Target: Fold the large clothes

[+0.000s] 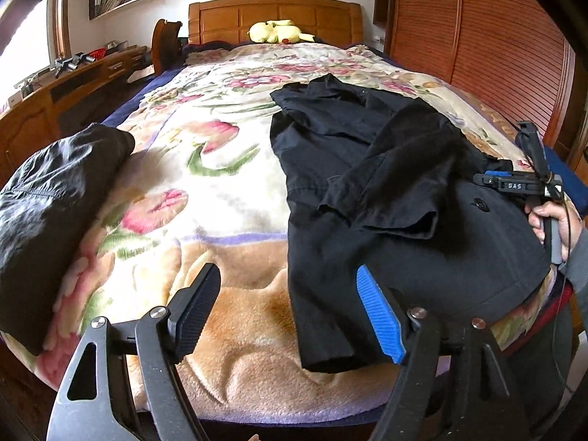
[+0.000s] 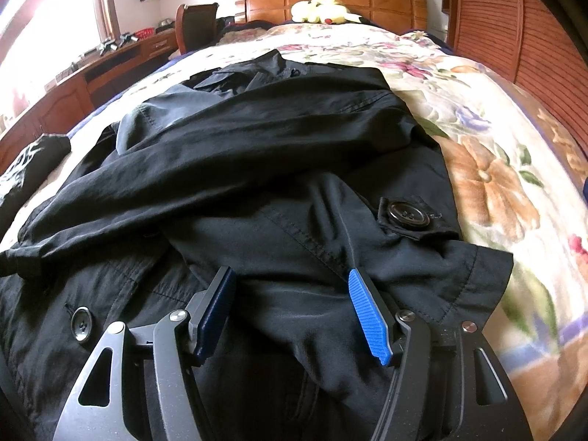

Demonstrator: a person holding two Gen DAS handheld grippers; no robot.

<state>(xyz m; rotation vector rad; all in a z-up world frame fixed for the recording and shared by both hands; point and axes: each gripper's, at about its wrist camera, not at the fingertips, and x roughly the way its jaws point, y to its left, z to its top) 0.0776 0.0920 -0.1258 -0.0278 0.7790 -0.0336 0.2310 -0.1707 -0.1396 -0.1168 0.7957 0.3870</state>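
A large black coat [image 1: 367, 183] lies spread on the floral blanket [image 1: 205, 183], one sleeve [image 1: 397, 169] folded across its body. My left gripper [image 1: 286, 270] is open near the foot of the bed. The coat's lower left hem runs past its blue pad, and nothing is gripped. My right gripper [image 2: 290, 272] is open and rests on the coat [image 2: 275, 128] near its right edge, with loose cloth between the fingers. A big button [image 2: 406, 215] sits just beyond it. The left wrist view shows that right gripper [image 1: 507, 161] in a hand [image 1: 547, 217] at the coat's right side.
A folded dark garment [image 1: 47, 202] sits on the bed's left edge. A yellow plush toy [image 1: 279, 31] lies by the wooden headboard [image 1: 275, 14]. A slatted wardrobe [image 1: 496, 36] stands to the right, a wooden desk [image 1: 73, 73] to the left.
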